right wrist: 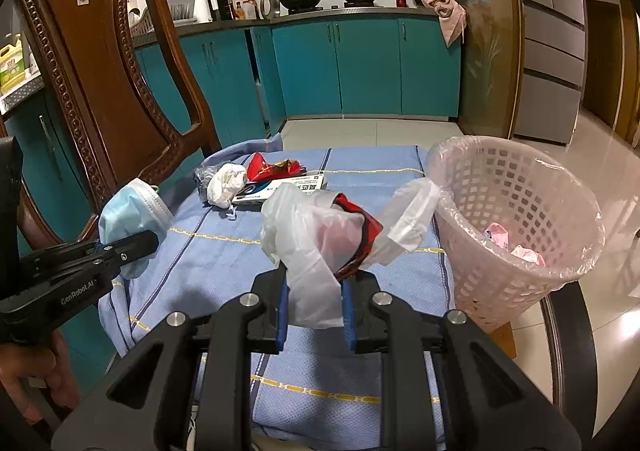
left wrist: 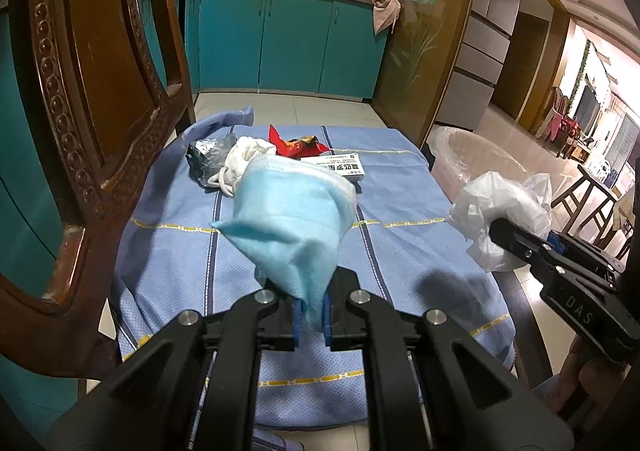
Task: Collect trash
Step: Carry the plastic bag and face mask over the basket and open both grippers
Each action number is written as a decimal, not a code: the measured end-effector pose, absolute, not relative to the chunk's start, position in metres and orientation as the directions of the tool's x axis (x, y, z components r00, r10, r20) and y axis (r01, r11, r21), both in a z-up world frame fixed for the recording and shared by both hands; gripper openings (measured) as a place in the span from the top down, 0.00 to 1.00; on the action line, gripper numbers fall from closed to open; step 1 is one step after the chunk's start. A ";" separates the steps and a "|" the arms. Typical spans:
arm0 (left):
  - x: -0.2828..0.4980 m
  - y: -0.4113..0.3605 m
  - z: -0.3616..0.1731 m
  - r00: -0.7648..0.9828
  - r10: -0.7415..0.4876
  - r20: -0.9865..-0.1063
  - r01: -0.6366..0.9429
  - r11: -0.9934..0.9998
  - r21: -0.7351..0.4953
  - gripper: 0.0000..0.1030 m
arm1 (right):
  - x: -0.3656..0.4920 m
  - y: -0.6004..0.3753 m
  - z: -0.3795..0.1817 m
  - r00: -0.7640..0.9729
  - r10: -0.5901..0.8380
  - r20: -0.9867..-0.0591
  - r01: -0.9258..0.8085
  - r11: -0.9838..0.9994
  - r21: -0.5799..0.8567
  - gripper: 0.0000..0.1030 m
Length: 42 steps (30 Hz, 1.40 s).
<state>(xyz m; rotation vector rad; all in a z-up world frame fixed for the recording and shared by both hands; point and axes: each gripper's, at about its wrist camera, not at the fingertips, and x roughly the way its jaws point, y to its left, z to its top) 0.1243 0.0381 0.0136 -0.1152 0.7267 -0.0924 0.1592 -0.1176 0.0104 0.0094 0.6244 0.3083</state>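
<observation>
Above the worktop (left wrist: 168, 251), the left gripper (left wrist: 311, 317) was clamped on a blue face mask (left wrist: 288, 219) while the right gripper (right wrist: 314, 313), nearer the basket (right wrist: 520, 211), pinched a white plastic bag (right wrist: 308, 251), each gripper raised.

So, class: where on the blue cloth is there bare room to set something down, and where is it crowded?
Bare: the near and middle cloth, between the chair and the basket. Crowded: the far end, where the tissue wad, red wrapper, box and grey bag bunch together.
</observation>
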 end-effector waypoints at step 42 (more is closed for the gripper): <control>0.259 -0.188 0.044 0.700 -0.382 -0.603 0.376 0.915 -0.144 0.11 | 0.169 -0.345 0.047 0.955 -0.162 -0.249 0.270 0.821 0.503 0.05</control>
